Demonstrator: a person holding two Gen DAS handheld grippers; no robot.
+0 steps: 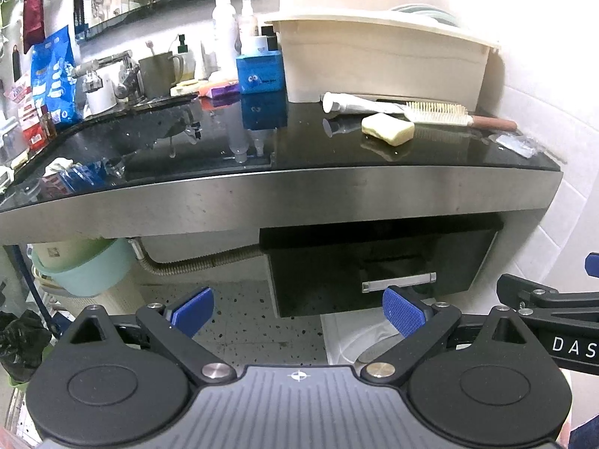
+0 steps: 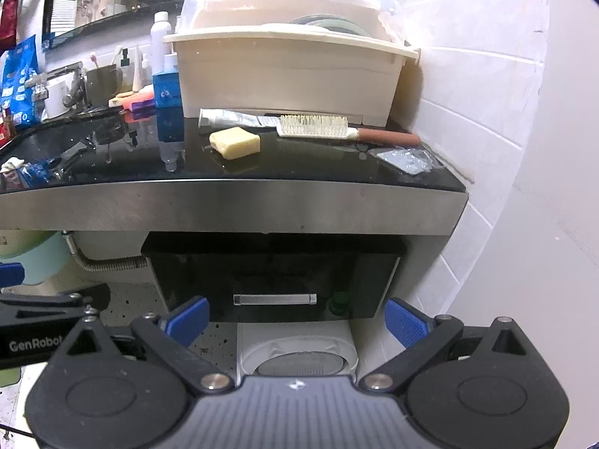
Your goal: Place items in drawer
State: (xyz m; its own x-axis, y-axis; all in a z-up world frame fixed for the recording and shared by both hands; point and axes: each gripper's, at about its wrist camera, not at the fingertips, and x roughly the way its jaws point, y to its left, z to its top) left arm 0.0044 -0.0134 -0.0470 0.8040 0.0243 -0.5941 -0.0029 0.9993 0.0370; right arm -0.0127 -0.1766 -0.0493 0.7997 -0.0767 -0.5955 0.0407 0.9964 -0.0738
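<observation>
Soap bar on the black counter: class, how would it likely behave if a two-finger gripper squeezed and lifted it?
The soap bar looks solid and blocky, so probably stiff and unlikely to roll. Its smooth rounded faces may slip between pads. It lies flat on the glossy counter, so a push would probably slide it.

Beyond the fingers: one yellow soap bar [image 2: 235, 142], one white toothpaste tube [image 2: 232, 118], one cream-bristled hairbrush [image 2: 337, 130], one clear plastic packet [image 2: 408, 159], one black drawer [image 2: 275, 280].

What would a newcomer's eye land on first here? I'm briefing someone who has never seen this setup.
Probably the yellow soap bar on the glossy black counter, with a toothpaste tube and a hairbrush just behind it, before a big cream bin. Below hangs a closed black drawer with a silver handle, and both open grippers, left and right, face it.
</observation>
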